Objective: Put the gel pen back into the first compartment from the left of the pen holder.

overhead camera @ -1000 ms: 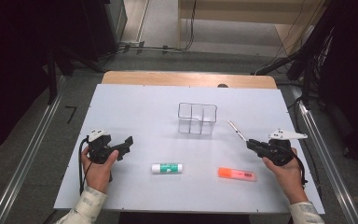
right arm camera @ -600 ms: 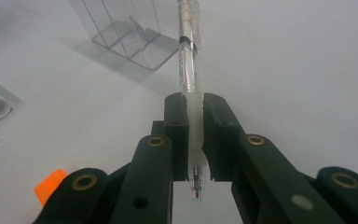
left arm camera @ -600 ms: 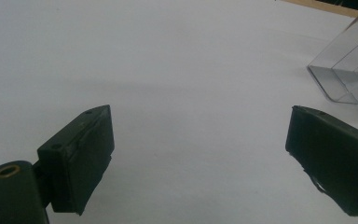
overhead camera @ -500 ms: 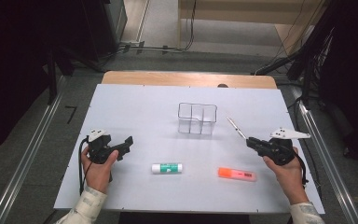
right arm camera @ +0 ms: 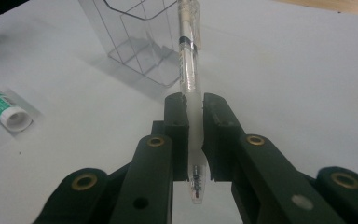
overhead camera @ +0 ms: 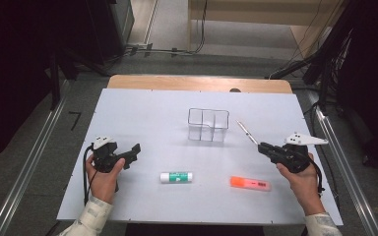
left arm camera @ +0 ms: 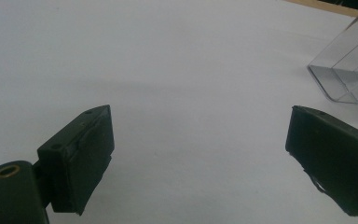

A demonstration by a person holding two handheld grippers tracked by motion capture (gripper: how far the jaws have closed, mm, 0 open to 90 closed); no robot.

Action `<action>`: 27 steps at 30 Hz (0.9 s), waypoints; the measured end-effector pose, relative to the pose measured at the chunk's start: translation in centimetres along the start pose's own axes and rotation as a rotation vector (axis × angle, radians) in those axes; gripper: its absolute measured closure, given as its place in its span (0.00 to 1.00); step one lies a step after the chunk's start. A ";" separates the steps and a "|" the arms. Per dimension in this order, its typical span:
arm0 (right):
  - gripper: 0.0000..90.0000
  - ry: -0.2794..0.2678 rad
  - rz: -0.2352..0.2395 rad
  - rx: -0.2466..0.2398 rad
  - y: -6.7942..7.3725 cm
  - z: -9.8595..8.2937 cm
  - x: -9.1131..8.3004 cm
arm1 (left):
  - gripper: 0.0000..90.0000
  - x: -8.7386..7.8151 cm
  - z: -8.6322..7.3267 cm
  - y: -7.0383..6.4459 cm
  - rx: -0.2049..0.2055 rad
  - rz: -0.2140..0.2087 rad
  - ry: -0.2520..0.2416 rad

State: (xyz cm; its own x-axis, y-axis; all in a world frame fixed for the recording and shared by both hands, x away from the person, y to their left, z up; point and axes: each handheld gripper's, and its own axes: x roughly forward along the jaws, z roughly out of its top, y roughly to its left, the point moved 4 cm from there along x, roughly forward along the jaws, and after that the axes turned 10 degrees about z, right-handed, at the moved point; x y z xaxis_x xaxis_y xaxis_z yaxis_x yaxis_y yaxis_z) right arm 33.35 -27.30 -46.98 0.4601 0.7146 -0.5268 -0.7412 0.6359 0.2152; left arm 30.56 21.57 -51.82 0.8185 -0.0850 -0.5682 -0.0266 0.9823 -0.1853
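The clear plastic pen (right arm camera: pixel 189 93) was pinched near its tip end between the black jaws of the right gripper (right arm camera: pixel 195 121), its long thin barrel pointing ahead of the fingers toward the transparent box-shaped organizer (right arm camera: pixel 137 39). The left gripper (left arm camera: pixel 198 154) had its blocky matte jaws spread wide over the smooth white table (overhead camera: pixel 142 113). A glue stick (overhead camera: pixel 176 177) and an orange marker (overhead camera: pixel 250 183) lay nearer the person.

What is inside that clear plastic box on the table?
Nothing shows inside the clear box: through its walls you see bare dividers and the white table. The pen is outside it, clamped in the right gripper.
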 end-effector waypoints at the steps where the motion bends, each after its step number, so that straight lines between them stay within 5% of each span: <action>1: 0.88 -0.001 0.003 0.002 0.1 0.1 0.0 | 0.09 0.0 0.0 0.0 0.000 -0.001 0.000; 27: 0.88 0.019 0.082 -0.067 3.1 2.8 3.9 | 0.09 0.0 0.0 0.0 0.002 -0.003 0.001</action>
State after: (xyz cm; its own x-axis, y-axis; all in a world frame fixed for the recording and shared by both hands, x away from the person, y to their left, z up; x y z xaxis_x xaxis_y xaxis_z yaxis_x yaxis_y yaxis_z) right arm 34.22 -21.74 -46.05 0.3875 0.7573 -0.5256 -0.8074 0.5540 0.2030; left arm 30.58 21.55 -51.85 0.8178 -0.0880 -0.5687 -0.0232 0.9824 -0.1853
